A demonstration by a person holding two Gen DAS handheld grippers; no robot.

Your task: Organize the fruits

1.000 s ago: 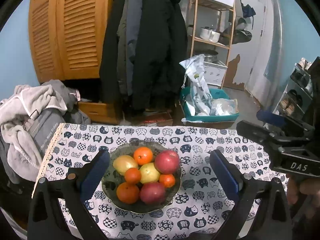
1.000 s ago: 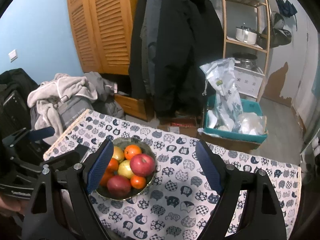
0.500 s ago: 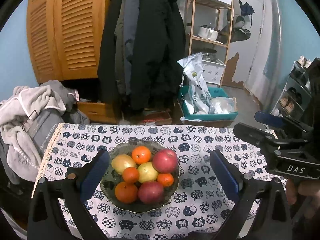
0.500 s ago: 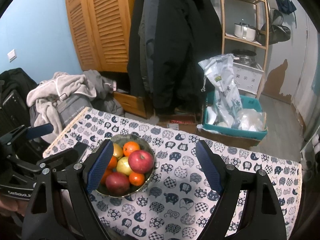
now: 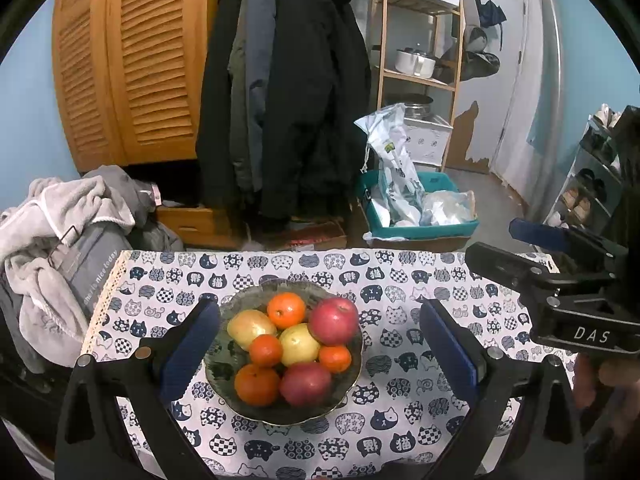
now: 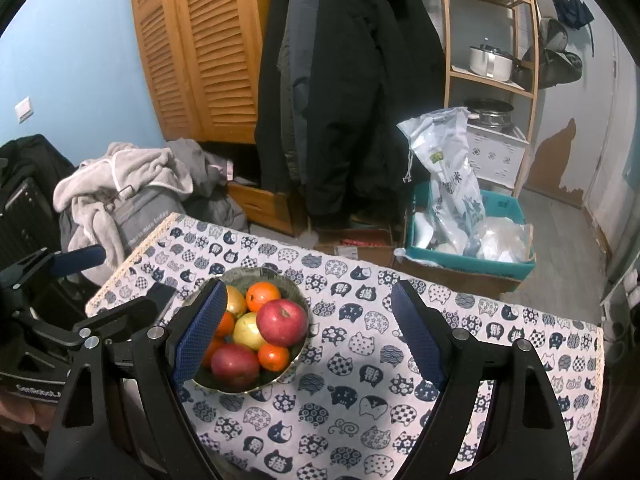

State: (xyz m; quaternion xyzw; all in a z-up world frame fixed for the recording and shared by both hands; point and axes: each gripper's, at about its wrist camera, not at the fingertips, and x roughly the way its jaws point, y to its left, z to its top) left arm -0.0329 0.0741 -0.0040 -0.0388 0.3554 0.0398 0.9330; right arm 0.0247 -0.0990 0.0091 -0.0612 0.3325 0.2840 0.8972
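A cat-print cloth (image 5: 404,364) covers the desk; the fruit bowl (image 5: 282,412) sits on it (left of centre). Both tools, left (image 5: 318,344) and right (image 6: 308,332), hover spread wide, empty. Behind: hanging coats (image 5: 288,92), louvred wardrobe (image 5: 124,60).

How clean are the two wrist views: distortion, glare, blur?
Left wrist: strong fisheye, black vignette corners, wardrobe and shelf bowed; bowl of fruit sharp, soft highlight on the red apple, no harsh glare. Right wrist: same curvature; fruit and tablecloth crisp, no motion blur; the open right tool has one finger hiding the bowl's left side.
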